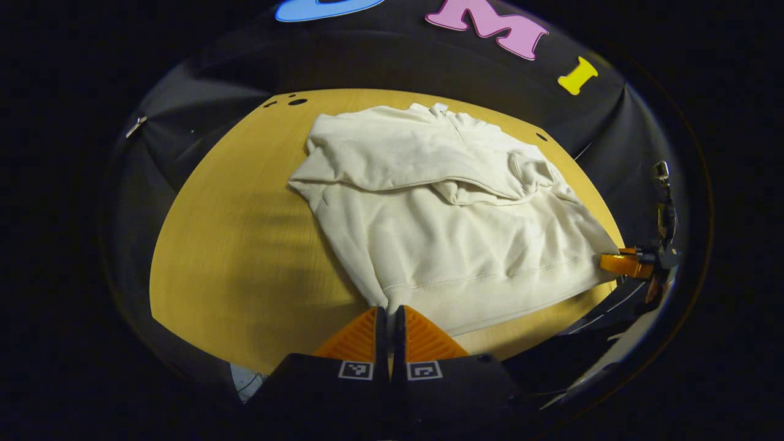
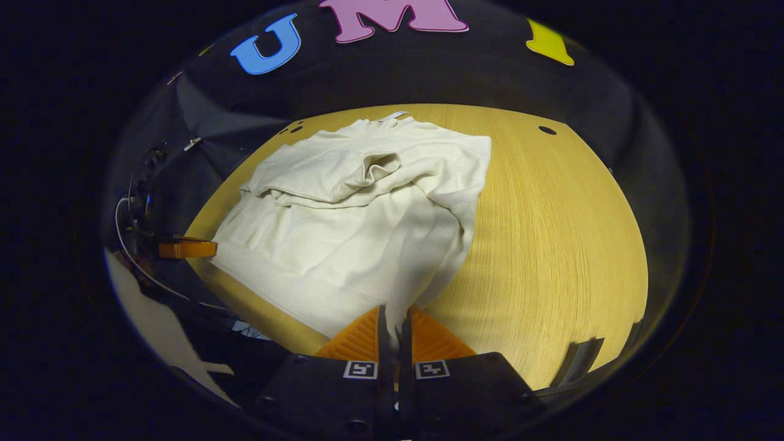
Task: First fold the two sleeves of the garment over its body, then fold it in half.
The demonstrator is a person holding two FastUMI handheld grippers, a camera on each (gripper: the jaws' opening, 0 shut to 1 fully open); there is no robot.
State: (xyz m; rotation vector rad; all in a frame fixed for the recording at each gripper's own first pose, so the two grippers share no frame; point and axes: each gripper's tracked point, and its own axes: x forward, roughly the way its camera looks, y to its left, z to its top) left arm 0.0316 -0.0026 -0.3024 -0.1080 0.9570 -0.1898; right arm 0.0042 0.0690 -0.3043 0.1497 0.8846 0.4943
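Both claws, left (image 1: 389, 313) and right (image 2: 392, 313), pinch the cream sweatshirt's (image 1: 453, 239) hem corners; no writing legible.

Left gripper (image 1: 389, 313), seen from its own camera: both fingers (image 1: 358, 337) project forward, side by side, jaws drawn nearly together with a thin fold of the garment's (image 1: 453, 233) hem corner pinched between the tips. Right gripper (image 2: 392, 315), seen from its own camera: same posture, fingers (image 2: 438, 337) parallel, jaws closed on the opposite hem corner, cloth rising from the narrow gap. Each gripper also appears far off to the side in the other's view, at hem level, its fingers lying roughly level and pointing toward the cloth.
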